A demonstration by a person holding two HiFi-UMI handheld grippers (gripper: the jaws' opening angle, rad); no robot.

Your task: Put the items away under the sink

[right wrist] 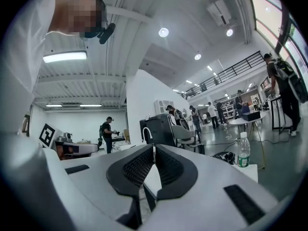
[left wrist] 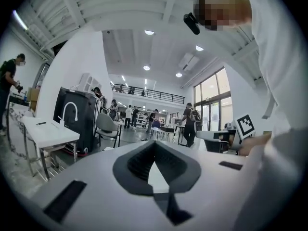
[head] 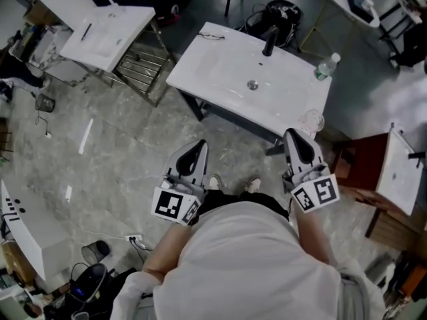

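Note:
In the head view a white sink counter (head: pixel 227 79) stands ahead of me, with a black faucet (head: pixel 270 42) and a drain. On it are a clear water bottle (head: pixel 327 67) at the far right corner, a clear glass (head: pixel 311 120) at the near right corner, and a pair of glasses (head: pixel 212 36) at the far left. The bottle (right wrist: pixel 244 154) also shows in the right gripper view. My left gripper (head: pixel 198 145) (left wrist: pixel 155 143) is held low in front of my body, shut and empty. My right gripper (head: pixel 294 137) (right wrist: pixel 154 147), also shut and empty, is just short of the counter's near right corner.
A second white basin (head: pixel 110 35) lies on a metal rack at the upper left. At the right stands a red-brown cabinet (head: pixel 363 162) with a white panel (head: pixel 400 172). A white unit (head: pixel 27 225) and cables sit at the lower left. Several people stand far off.

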